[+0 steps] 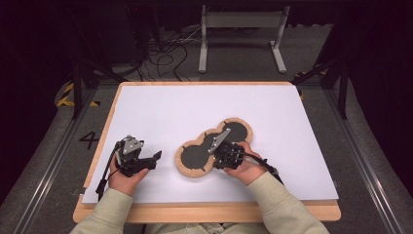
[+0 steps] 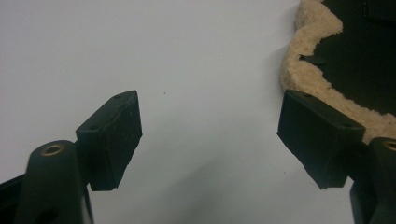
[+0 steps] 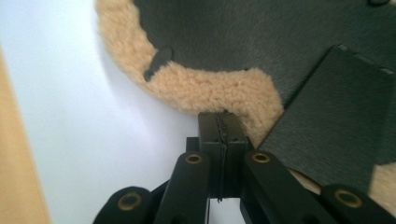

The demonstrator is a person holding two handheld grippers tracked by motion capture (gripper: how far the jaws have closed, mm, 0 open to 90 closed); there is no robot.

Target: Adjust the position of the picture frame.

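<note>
Two hand-held grippers work over a white counter (image 1: 160, 105) that carries one peanut-shaped mat (image 1: 195, 157) with a dark face and a tan fleece border. The right hand-held gripper (image 3: 223, 128) has its jaws pressed together, their tips at the fleece edge of the mat's near side, at the waist between the two lobes; whether a thin fold of fleece is pinched between them cannot be told from the right gripper view, where the jaws meet with no gap. A dark flat flap (image 3: 336, 107) lies on the mat just to the right of those tips. The left hand-held gripper (image 2: 208, 135) stands with its jaws apart and nothing between them, low over bare counter, with the mat's fleece rim (image 2: 303, 56) just beyond its right jaw. Risk, as judged from this arrangement: if the right jaws hold only a few fibres of fleece, or none, a pull would let the mat slip free and stay where it lies, or drag it askew across the smooth counter. A push with closed tips could ruck the soft border under itself or slide the whole mat toward the left hand-held gripper, whose open right jaw could catch the rim and fold it. Snagging the flap beside the tips would lift the wrong layer.
</note>
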